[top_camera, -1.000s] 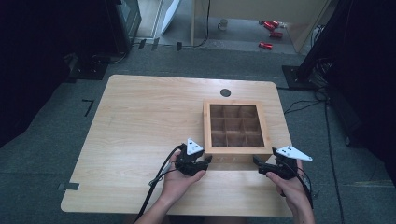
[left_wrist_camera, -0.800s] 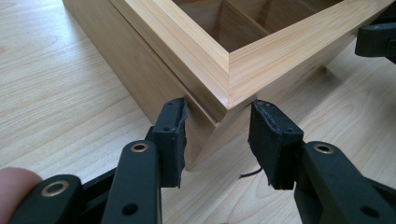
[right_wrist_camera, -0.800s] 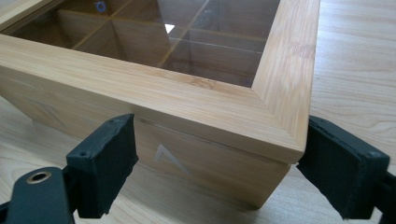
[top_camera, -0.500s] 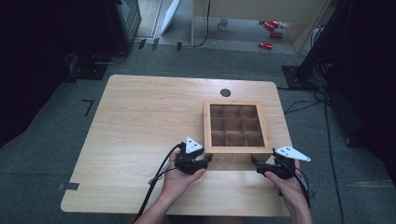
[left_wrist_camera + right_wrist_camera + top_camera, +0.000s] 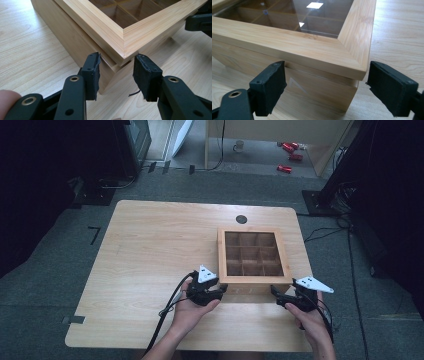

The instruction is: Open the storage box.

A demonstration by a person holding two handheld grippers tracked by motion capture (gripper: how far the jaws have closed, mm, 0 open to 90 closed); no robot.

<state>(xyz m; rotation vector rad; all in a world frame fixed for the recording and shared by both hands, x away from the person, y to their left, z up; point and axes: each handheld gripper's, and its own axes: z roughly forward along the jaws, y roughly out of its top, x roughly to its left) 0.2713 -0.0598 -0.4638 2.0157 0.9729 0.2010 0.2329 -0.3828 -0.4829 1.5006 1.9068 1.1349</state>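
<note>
A square wooden box [image 5: 253, 281] with a glass-paned lid and a grid of compartments stands on the table, right of the middle. My left gripper [image 5: 220, 290] is at its near left corner. In the left gripper view the two pads [image 5: 93, 75] sit astride that corner of the box [image 5: 140, 32], just under the lid's overhang, pressed to the walls. My right gripper [image 5: 276, 296] is at the near right corner. In the right gripper view its jaws [image 5: 327, 87] stand wide on either side of the box [image 5: 312, 50], the right pad [image 5: 390, 91] clear of the wood.
The light wooden table [image 5: 150, 250] has a round dark hole [image 5: 241, 219] behind the box. Cables trail from both grippers over the near edge. Red objects [image 5: 287, 168] lie on the floor far behind. Dark equipment stands at both sides of the room.
</note>
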